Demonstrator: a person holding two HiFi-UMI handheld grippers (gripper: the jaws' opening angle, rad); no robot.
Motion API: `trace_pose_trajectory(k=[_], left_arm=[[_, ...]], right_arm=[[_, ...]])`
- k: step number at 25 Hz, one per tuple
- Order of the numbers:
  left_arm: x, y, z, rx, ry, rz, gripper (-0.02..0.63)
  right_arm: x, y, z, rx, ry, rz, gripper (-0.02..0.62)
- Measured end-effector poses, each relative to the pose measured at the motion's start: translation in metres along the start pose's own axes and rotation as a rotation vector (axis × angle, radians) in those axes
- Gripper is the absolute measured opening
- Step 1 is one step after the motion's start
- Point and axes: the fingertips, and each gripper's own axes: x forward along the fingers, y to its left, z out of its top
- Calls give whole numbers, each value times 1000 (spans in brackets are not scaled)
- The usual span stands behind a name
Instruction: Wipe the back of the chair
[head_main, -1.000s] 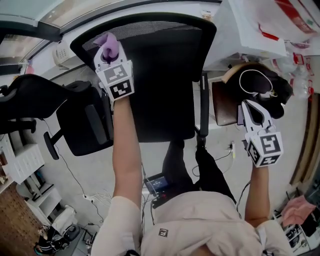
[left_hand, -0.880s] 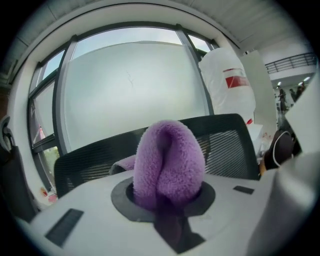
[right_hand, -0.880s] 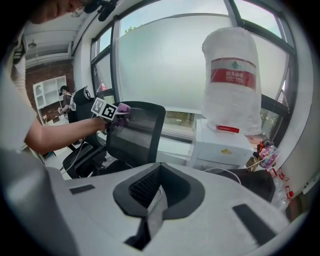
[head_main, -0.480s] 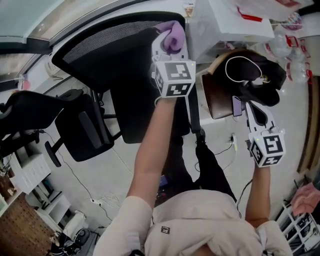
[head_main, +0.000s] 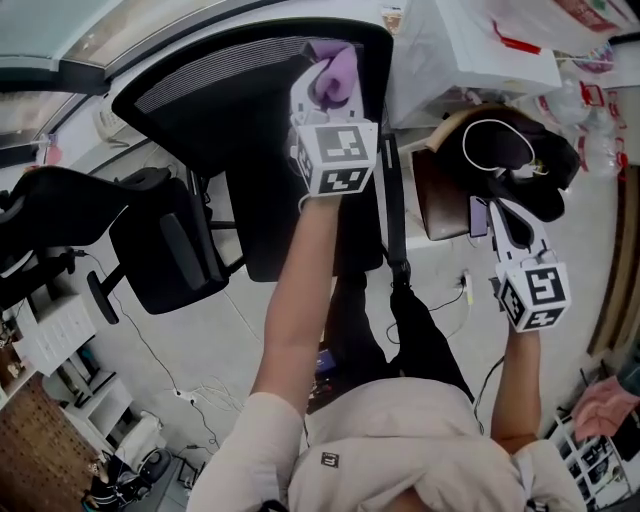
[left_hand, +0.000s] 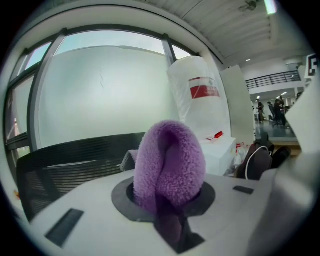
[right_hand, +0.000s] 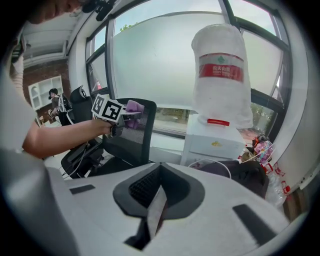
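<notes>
The black mesh chair back (head_main: 230, 90) stands ahead of me in the head view. My left gripper (head_main: 330, 88) is shut on a purple fluffy cloth (head_main: 336, 72) and holds it against the top right part of the chair back. In the left gripper view the cloth (left_hand: 170, 162) bulges out of the shut jaws, with the chair's top edge (left_hand: 75, 155) behind it. My right gripper (head_main: 503, 215) hangs off to the right, away from the chair, shut with nothing in it. The right gripper view shows its shut jaws, the chair (right_hand: 132, 137) and the cloth (right_hand: 134, 106) far left.
A white water dispenser with a plastic-wrapped bottle (right_hand: 220, 75) stands right of the chair. A black bag (head_main: 515, 160) lies on a brown seat below it. A second black chair (head_main: 165, 250) stands at the left. Another person's hand (head_main: 600, 405) shows at bottom right.
My left gripper has carried the purple cloth from the left end of the chair back's top across to its right end. The right gripper has hardly moved.
</notes>
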Motion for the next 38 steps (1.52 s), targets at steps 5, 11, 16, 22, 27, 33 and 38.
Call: trace_pose_trajectory(k=[5,11,16,22,27,33,38], left_arm=[[-43,140,-56,-56,65,223,75],[-135,315,-131,-214,180,519,75],[-145,330,-139,-189,180,499,76],[-139,328,-138,-195,178,479,75],[-110,285,-121,-199,160,407,75],[-30,109,-75,-133,89,115,75],[6,-50,-37,-51,61,-120,77]], right_arm=[[27,34,23,-46,-1,50,-6],[63,85,45,-103,8,128,-6],[81,119,58,-132,14,168,-6],[80,119,64,-131,8,153,-6],[70,99,50,-94,12,123,-6],[45,56,25,-35,7,66,-6],[12,15,-5,12,16,4,-6]])
